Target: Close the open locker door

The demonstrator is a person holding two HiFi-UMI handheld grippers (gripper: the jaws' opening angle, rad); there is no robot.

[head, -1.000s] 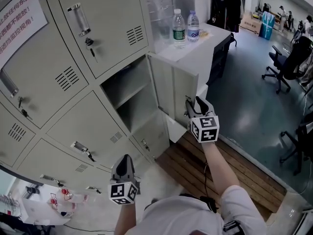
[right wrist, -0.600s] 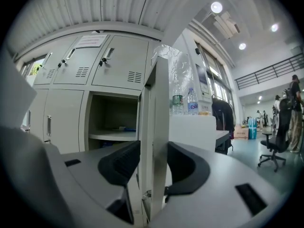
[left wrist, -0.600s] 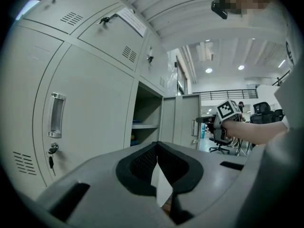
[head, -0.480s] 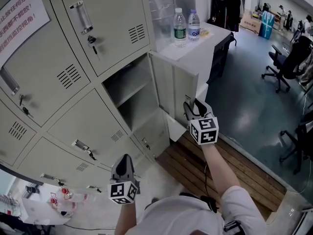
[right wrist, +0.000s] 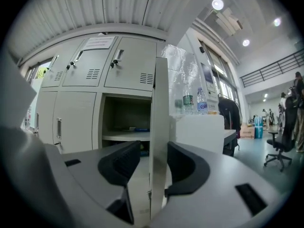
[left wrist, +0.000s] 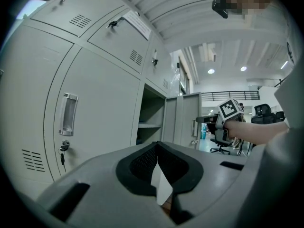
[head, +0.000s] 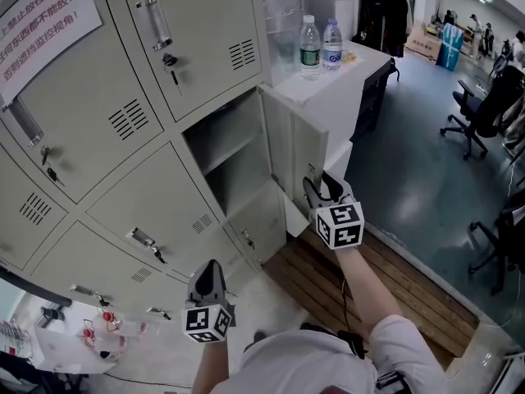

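Your right gripper [head: 316, 189] has its jaws apart and set astride the free edge of the locker door [head: 310, 150], one pad on each face. I judge you hold it that way so the door can be steered without being pinched. In the right gripper view, the pad on the outer face sits against the metal or just beside it. The other pad stands a little clear.

The door hangs swung wide from the right side of its locker [head: 234, 158], which is in the middle row at the right end of the bank. It juts out in front of the white tabletop [head: 336, 84].

Your left gripper [head: 208, 271] hangs low before the bottom row with its jaws together and nothing in them. It looks parked out of the door's path.

Inside the open locker, a shelf [right wrist: 124, 136] carries a few small flat things, one of them blue and all too small to name. Two water bottles [head: 309, 46] stand on the tabletop near its locker-side edge. Closing looks barely begun.
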